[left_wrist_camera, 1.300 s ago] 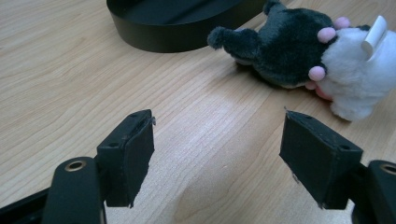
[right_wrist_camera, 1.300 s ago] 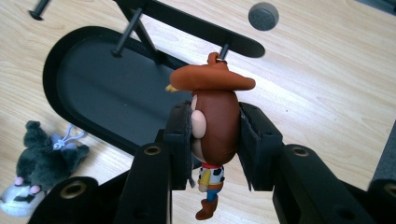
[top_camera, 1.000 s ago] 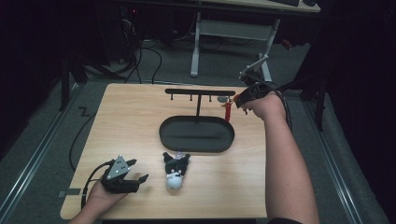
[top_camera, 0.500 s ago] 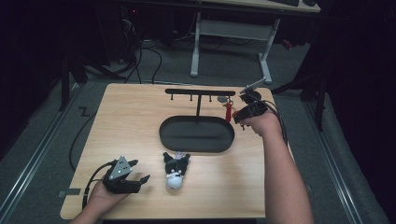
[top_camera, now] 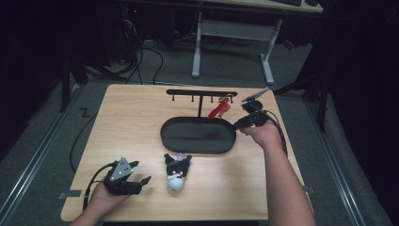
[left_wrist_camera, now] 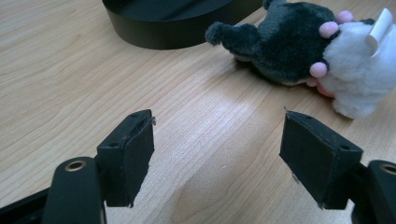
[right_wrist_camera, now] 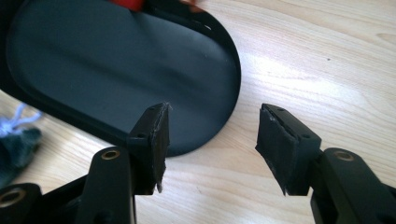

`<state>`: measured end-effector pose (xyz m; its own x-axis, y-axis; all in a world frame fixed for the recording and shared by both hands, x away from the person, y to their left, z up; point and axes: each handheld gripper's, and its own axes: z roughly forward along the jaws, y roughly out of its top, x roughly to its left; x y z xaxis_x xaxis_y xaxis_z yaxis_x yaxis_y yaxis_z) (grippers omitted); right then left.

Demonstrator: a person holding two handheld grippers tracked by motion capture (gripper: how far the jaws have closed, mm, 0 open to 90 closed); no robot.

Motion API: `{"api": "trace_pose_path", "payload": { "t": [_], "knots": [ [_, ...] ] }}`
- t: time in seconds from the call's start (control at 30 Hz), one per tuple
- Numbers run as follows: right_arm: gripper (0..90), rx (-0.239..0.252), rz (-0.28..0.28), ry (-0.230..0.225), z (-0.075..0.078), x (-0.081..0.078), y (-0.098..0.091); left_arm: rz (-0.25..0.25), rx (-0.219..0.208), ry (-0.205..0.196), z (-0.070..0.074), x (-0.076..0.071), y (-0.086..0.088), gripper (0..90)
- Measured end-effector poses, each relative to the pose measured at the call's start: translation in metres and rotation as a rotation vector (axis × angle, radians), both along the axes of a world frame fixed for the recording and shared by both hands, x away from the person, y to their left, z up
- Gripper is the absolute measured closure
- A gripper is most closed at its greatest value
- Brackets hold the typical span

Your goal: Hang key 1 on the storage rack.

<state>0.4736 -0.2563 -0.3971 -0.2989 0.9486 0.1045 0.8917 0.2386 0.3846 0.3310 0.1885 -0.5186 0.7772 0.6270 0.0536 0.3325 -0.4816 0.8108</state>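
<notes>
The right gripper (right_wrist_camera: 210, 140) has just been opening its jaws; they stand apart with nothing between them, above the right end of the black oval tray (top_camera: 197, 141). A red charm (top_camera: 219, 109) hangs from the rack behind the tray. The left gripper (left_wrist_camera: 217, 158), jaws wide and empty, rests before the tray, beside the plush toy (top_camera: 177, 170).

The black oval tray (top_camera: 197, 135) sits mid-tabletop (top_camera: 131, 117), with the hook rack (top_camera: 201, 93) standing at its far rim and a red charm (top_camera: 217, 110) hanging over that edge. The plush toy (top_camera: 177, 171) lies near the tray's front. Bare wood lies open left of the tray and along the right edge.
</notes>
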Motion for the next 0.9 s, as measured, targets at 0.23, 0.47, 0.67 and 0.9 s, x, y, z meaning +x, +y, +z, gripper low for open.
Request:
{"api": "trace_pose_path", "payload": {
  "t": [0.23,0.47,0.67,0.9],
  "knots": [
    [43.4,-0.037,0.072,-0.189,-0.018,-0.059,0.003,0.0,-0.005,0.024,0.0,0.0,-0.005,29.0],
    [39.5,0.076,0.067,-0.38,-0.081,-0.129,-0.003,0.017,-0.004,0.047,-0.002,-0.002,-0.013,34.9],
    [38.7,0.158,-0.012,-0.497,-0.114,-0.172,-0.011,0.056,-0.001,0.053,-0.001,-0.002,-0.022,47.5],
    [48.1,0.176,0.034,-0.508,-0.108,-0.183,-0.013,0.119,0.001,0.064,0.001,0.004,-0.035,68.6]
  ]
}}
